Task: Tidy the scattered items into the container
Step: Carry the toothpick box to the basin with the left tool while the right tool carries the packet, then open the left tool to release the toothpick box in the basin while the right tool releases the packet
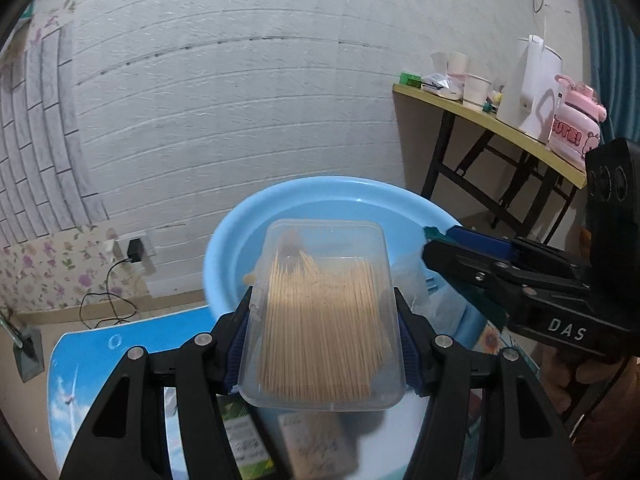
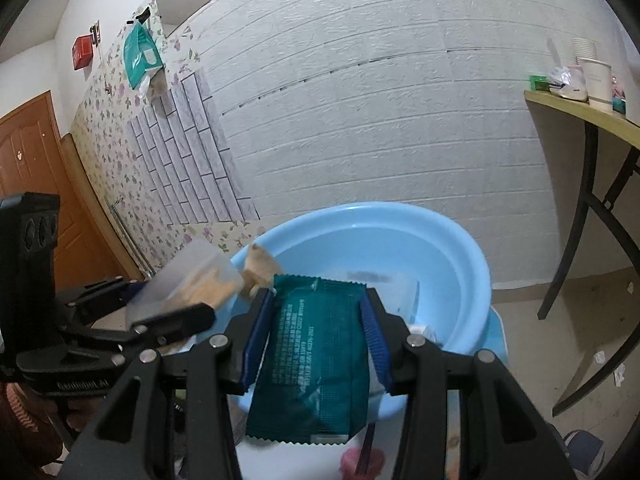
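My left gripper (image 1: 324, 320) is shut on a clear plastic box of toothpicks (image 1: 324, 312) and holds it over the near rim of the light blue basin (image 1: 240, 224). My right gripper (image 2: 320, 324) is shut on a dark teal sachet (image 2: 316, 364) and holds it above the basin's near rim (image 2: 472, 256). The right gripper also shows at the right of the left wrist view (image 1: 432, 240), reaching over the basin. The toothpick box shows blurred at the left of the right wrist view (image 2: 192, 280). Something tan (image 2: 260, 268) sits at the basin's left rim.
The basin stands on a small blue-printed table (image 1: 80, 360). Flat packets (image 1: 244, 448) lie on it under my left gripper. A yellow-topped folding table (image 1: 500, 128) with cups, a white kettle and a pink bottle stands at right. A white brick wall is behind.
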The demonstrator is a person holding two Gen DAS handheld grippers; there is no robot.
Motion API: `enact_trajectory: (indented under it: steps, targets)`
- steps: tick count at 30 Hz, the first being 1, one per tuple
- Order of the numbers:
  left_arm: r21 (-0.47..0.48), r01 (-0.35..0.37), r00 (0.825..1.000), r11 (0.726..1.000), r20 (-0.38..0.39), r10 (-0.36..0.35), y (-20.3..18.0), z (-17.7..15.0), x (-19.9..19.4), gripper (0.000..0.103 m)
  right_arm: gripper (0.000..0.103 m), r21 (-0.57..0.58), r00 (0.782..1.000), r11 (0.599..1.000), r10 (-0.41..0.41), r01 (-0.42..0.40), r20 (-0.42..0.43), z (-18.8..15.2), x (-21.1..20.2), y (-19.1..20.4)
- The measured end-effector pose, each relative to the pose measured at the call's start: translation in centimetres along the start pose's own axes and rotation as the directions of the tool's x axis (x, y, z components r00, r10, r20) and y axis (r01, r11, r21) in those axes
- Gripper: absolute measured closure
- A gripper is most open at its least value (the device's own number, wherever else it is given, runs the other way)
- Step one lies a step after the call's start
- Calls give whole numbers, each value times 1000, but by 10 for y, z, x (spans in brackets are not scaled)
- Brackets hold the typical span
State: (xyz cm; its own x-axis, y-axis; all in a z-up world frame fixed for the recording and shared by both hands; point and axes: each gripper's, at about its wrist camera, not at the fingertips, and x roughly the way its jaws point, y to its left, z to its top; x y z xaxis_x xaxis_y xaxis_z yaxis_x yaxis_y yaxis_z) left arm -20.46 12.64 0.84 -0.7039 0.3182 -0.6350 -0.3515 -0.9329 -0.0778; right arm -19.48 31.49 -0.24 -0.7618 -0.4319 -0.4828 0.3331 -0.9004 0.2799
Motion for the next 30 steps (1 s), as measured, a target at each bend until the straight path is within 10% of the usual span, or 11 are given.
enact_trajectory:
  steps: [30]
  targets:
    - [1,-31,998,1000,46,31,1,-23,-52,23,46,46,998,997,-59,61,-34,-15,-27,-2]
